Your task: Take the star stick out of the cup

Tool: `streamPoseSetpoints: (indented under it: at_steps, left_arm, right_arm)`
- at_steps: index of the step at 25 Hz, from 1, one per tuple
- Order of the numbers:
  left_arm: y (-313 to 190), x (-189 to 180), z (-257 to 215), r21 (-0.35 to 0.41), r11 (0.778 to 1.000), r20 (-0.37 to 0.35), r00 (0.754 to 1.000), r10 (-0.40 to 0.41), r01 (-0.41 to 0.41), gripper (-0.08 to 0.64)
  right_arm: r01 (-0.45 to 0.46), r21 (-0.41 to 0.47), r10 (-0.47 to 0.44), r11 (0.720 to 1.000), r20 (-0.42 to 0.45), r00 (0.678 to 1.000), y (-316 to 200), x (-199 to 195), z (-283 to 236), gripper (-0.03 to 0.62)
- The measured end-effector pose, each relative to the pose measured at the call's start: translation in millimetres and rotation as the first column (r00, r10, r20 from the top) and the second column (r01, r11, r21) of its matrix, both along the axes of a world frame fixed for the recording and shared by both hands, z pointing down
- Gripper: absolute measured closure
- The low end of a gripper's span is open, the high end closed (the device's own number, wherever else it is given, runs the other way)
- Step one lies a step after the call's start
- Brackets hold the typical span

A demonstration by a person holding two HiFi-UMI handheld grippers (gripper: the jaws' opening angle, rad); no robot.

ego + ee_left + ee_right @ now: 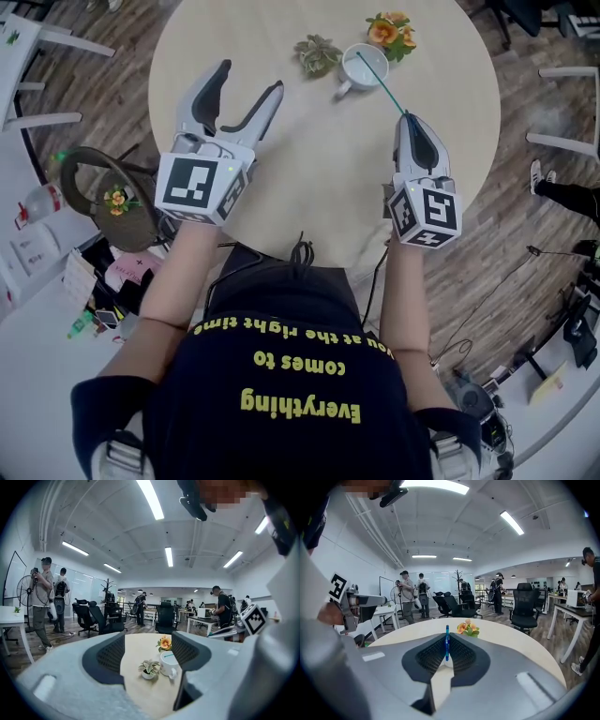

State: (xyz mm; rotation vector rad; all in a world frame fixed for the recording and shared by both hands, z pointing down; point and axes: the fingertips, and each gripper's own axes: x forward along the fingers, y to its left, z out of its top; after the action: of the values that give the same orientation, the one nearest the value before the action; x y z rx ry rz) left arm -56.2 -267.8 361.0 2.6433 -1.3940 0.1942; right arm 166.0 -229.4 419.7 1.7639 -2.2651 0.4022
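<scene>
A white cup [361, 64] stands at the far side of the round table [319, 178]. A thin teal stick [380, 84] slants from inside the cup back to my right gripper [408, 120], which is shut on its near end. In the right gripper view the stick [446, 641] stands upright, pinched between the closed pads. Its far end is hidden inside the cup. My left gripper [250, 82] hovers over the table left of the cup, open and empty. Between its jaws the left gripper view shows the cup [168, 663].
A small succulent pot [317, 54] sits just left of the cup and orange flowers [392, 33] just behind it. A floor fan [103, 197] and white chairs stand off the table's left side. Several people and office chairs fill the room beyond.
</scene>
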Motion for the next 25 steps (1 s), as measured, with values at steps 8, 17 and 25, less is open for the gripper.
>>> streamPoseSetpoints:
  at_steps: [8,17,25]
  left_arm:
    - [14.4,8.8,-22.8,0.043,0.997,-0.007,0.998,0.062,-0.062,0.249]
    - [36.6,19.3,-44.3,0.071,0.989,-0.022,0.991,0.135,-0.133,0.318]
    - [54.5,22.7,-65.2,0.111,0.980,-0.021,0.986,0.168,-0.164,0.420]
  right_arm:
    - [0.002,0.051,-0.001,0.999,-0.009,1.000,10.4,-1.9,-27.1,0.563]
    - [-0.016,0.153,0.016,0.988,0.001,1.000,28.5,2.5,-77.4,0.562]
    - [-0.016,0.232,0.017,0.973,-0.002,1.000,47.9,-2.5,-113.2,0.562]
